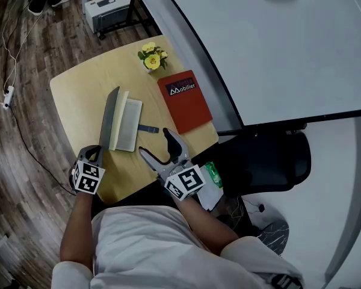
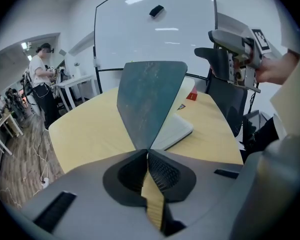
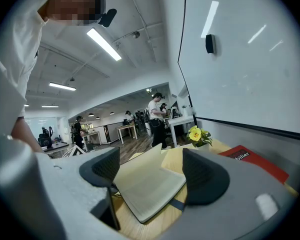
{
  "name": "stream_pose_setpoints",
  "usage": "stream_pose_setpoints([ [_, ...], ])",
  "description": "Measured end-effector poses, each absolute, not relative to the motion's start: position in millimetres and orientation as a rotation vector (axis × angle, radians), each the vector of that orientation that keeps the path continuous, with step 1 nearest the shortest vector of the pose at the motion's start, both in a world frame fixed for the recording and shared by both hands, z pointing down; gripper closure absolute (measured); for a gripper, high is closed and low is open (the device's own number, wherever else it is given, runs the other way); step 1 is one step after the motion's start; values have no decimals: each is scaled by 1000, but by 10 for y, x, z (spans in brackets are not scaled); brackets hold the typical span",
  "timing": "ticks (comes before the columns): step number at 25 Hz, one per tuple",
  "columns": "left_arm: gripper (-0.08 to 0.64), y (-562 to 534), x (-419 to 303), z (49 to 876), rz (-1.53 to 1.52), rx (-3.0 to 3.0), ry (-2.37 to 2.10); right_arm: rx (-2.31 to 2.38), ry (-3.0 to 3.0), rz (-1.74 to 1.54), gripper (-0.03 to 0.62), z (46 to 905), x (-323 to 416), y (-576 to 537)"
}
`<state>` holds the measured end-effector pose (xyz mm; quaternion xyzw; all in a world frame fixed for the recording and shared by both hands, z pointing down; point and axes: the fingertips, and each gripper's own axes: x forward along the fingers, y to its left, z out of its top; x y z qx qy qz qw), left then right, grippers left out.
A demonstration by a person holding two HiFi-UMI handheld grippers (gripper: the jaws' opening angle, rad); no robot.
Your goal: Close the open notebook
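Spanning the upper right of the head view, the whiteboard (image 1: 277, 47) stands just behind the desk (image 1: 78, 95), a pale wooden top with rounded corners. A black chair (image 1: 265, 161) sits at the desk's right side, below the whiteboard's frame. The notebook (image 1: 127, 125) lies open near the middle of the desk, pages facing up. Its grey cover (image 1: 109, 116) is raised steeply along the left side of the page block, close to upright and not yet folded over the pages. A red book (image 1: 185, 101) lies flat and closed to the right of the notebook, apart from it. The left gripper (image 1: 95, 154) is at the near left of the notebook, angled downward, with its jaws together and pinching the near corner of the raised cover. The right gripper (image 1: 154, 141) is held over the near edge of the desk and points roughly level toward the notebook. Its jaws are spread wide and grip nothing. Yellow flowers (image 1: 152, 56) stand at the far edge of the desk, just beyond the red book. A dark strap (image 1: 148, 128) lies on the desk beside the notebook's right edge.
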<state>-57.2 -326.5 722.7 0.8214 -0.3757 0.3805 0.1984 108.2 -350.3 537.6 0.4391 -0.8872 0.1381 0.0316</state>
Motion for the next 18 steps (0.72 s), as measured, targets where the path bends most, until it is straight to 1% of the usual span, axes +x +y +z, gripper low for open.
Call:
stream_pose_setpoints([
  [18,537,-3235,-459,7312,1253,2380,-954,1374,-2724,432,193,5412,1145,-3488],
])
